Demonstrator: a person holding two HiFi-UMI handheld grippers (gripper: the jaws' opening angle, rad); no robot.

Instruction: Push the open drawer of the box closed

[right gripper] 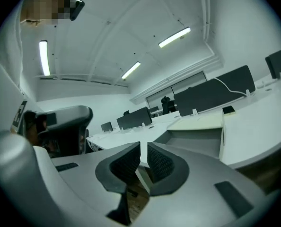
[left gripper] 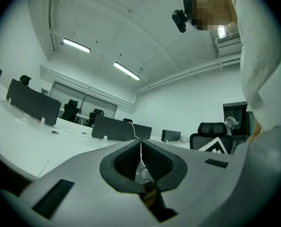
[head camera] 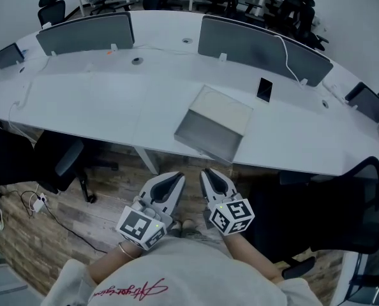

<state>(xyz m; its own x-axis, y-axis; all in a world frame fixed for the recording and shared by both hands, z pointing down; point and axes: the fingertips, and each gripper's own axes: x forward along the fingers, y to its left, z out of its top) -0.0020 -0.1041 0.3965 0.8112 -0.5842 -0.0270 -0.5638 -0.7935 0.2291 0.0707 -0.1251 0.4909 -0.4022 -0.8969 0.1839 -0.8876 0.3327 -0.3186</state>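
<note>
Head view: I log the box (head camera: 226,109) at 12 o'clock, its drawer (head camera: 210,134) open, bare grey inside, overhanging the desk (head camera: 81,101) edge. Left gripper (head camera: 175,178) and right gripper (head camera: 207,174) are clenched and empty at 6 o'clock.

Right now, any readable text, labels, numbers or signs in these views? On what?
No text can be read as it stands.
Red script on the person's shirt: cursive and partly cut off at the frame edge, unreadable.
Left marker cube and right marker cube: black-and-white square patterns only, no letters or digits.
Box: no label visible.
Phone: dark screen, nothing shown.
</note>
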